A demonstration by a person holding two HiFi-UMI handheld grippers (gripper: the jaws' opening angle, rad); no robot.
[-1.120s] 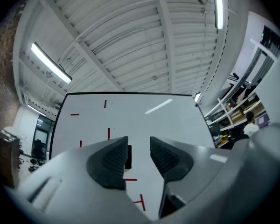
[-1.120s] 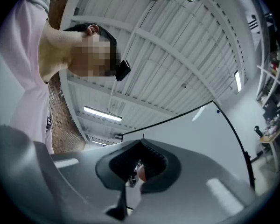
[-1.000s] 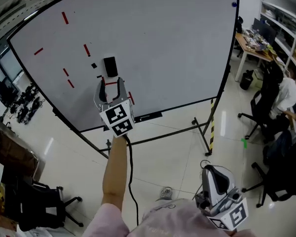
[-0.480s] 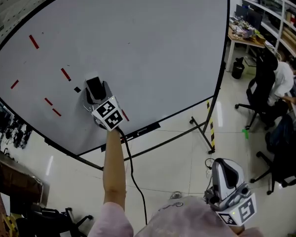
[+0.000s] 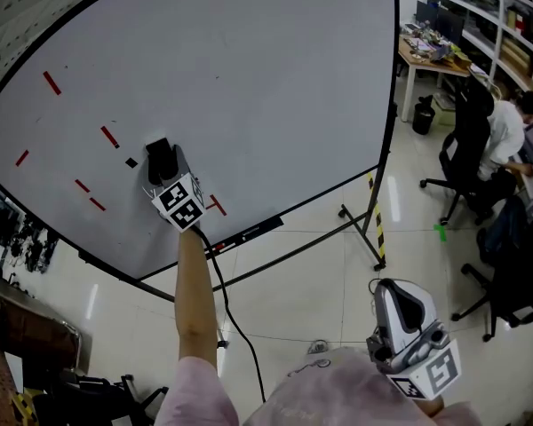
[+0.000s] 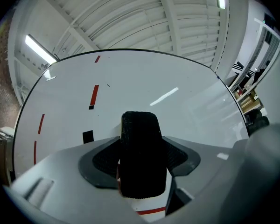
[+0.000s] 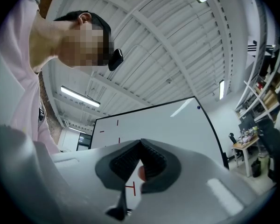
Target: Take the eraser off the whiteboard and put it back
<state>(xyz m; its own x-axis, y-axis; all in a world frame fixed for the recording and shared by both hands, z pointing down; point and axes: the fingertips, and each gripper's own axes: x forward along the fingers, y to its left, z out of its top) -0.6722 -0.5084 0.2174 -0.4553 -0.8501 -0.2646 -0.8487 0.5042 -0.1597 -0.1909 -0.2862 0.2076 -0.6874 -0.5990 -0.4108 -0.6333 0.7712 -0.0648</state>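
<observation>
Left gripper view shows the black eraser [image 6: 139,143] upright on the whiteboard [image 6: 186,101], right between the left gripper's [image 6: 141,164] closing jaws, pads [image 6: 105,161] touching its long sides, while the shut, empty right gripper [image 7: 140,158] hangs far off

Left gripper [image 5: 163,161], held out on a bare forearm [image 5: 194,291], stood at the whiteboard [image 5: 266,78]. Its jaws were closing on the black eraser [image 5: 159,152], which lay between them against the board. Short red marks [image 5: 109,136] dotted the board's left part. Right gripper [image 5: 398,295] hung low, well apart from the board. A seated person [image 5: 505,131] occupied the right edge.
</observation>
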